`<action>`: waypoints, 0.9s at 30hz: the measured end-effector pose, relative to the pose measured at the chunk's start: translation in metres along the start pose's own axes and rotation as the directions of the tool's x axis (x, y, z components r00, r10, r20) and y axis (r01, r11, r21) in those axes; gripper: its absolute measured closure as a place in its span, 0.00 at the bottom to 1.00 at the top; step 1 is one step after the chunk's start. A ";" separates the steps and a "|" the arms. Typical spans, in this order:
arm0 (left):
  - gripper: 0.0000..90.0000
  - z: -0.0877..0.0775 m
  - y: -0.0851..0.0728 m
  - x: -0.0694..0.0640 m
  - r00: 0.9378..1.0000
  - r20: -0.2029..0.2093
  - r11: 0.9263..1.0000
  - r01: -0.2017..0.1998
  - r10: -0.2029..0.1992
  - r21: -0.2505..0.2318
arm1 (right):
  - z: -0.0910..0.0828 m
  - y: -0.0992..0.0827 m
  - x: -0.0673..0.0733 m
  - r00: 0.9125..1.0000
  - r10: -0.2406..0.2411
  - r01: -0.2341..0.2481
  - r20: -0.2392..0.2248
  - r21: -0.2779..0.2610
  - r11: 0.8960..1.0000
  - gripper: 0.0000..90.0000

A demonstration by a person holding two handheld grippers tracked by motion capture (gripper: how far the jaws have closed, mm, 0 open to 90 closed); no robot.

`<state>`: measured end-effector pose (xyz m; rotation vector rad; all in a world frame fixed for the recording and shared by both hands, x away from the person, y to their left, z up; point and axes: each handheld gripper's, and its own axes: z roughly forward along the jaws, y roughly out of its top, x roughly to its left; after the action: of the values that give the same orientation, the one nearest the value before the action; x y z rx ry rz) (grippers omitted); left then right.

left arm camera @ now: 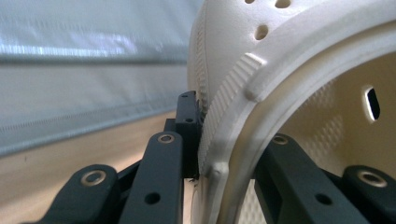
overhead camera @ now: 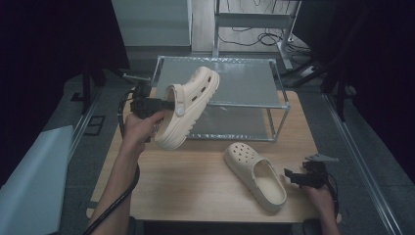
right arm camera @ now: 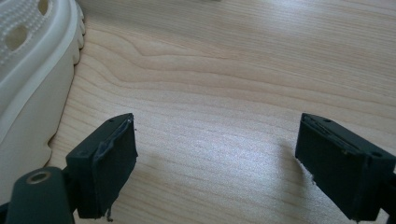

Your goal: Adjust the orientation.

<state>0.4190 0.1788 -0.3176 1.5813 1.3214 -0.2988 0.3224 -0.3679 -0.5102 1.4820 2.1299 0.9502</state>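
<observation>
A cream clog [overhead camera: 193, 105] hangs tilted in the air at the left, toe toward the shelf rack. My left gripper [overhead camera: 166, 104] is shut on the rim of its heel opening. In the left gripper view that gripper [left arm camera: 205, 135] has one jaw outside the ribbed rim of the clog [left arm camera: 289, 70] and one inside. A second cream clog [overhead camera: 254, 174] lies sole down on the wooden table [overhead camera: 195, 181] at the front right. My right gripper [overhead camera: 289, 175] rests open just to its right. In the right gripper view the gripper [right arm camera: 215, 158] has bare wood between its fingers, and the second clog's [right arm camera: 28, 70] sole edge is at the left.
A two-level rack [overhead camera: 235, 78] with a metal frame and grey shelves stands at the back of the table, just beyond the lifted clog. Cables trail from both grippers. Dark curtains and stands flank the table.
</observation>
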 end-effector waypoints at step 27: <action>0.85 0.056 0.062 0.011 0.972 -0.046 0.953 0.216 -0.231 -0.214 | 0.001 0.000 -0.002 1.000 0.004 -0.004 -0.011 0.007 1.000 0.14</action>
<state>0.4973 0.1469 -0.3184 1.2792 1.5386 -0.2362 0.3236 -0.3700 -0.5113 1.4880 2.1413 0.9549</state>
